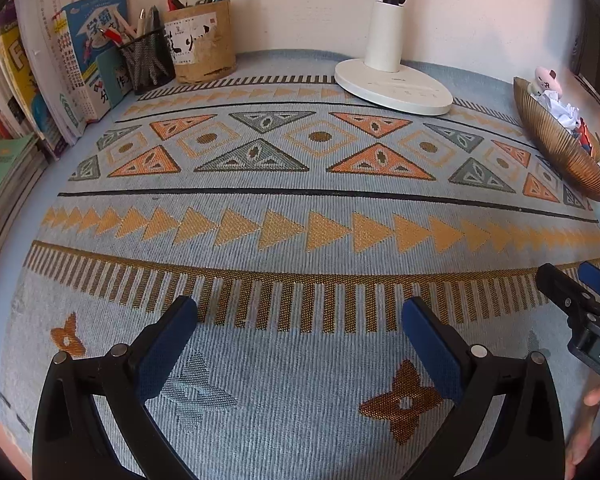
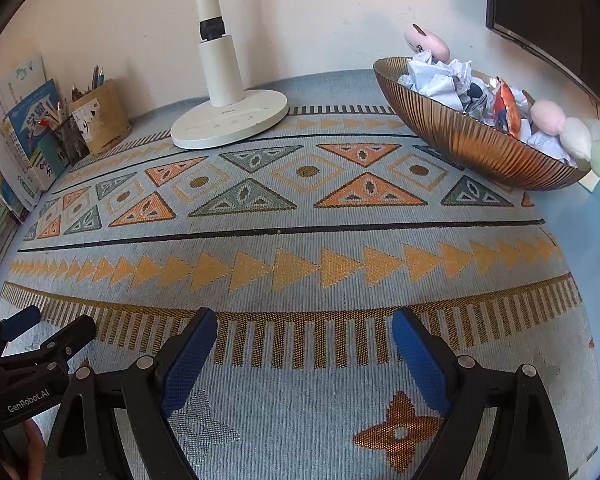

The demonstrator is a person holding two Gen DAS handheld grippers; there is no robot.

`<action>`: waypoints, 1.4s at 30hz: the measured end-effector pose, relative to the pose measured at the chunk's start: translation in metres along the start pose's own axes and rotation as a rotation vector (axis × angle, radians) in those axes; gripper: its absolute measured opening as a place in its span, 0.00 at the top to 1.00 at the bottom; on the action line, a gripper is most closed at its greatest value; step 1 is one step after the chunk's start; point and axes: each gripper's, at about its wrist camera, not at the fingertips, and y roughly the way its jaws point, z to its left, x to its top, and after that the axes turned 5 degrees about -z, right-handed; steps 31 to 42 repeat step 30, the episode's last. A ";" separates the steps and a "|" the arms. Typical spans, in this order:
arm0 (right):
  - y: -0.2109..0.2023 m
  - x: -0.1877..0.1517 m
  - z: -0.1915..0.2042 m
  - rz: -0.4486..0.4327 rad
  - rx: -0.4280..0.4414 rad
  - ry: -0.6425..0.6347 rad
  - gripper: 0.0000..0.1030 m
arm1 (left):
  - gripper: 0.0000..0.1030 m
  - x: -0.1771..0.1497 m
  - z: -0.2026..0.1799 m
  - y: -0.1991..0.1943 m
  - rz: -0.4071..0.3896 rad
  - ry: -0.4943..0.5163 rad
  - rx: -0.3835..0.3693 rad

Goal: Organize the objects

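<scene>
The lamp (image 1: 392,76) is cut off by the top edge in both wrist views, so only its round base and lower column show. To the left of the lamp, the books (image 1: 28,80) run out of the picture at the left edge, and their cover print is too small to read. The pens in the mesh cup (image 1: 148,62) and the cork holder (image 1: 200,44) are hidden below the rims. To the right of the lamp, the ribbed bowl (image 2: 472,140) hides the lower part of its crumpled paper (image 2: 440,76) and soft toys (image 2: 428,44); in the left wrist view its far end is cut off. The dark screen (image 2: 540,4) further right is cropped. Each tongs body runs off the bottom edge.
</scene>
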 end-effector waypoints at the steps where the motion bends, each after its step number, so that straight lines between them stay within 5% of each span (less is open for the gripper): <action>1: 0.002 0.001 -0.001 0.003 -0.011 0.007 0.14 | 0.00 0.000 0.001 0.000 -0.003 -0.009 -0.002; 11: 0.018 0.007 -0.001 0.076 -0.089 -0.003 0.00 | 0.00 0.001 0.001 0.002 -0.012 -0.017 0.002; 42: 0.026 0.016 -0.009 0.063 -0.068 -0.019 0.00 | 0.00 0.001 0.003 0.003 -0.023 -0.023 0.008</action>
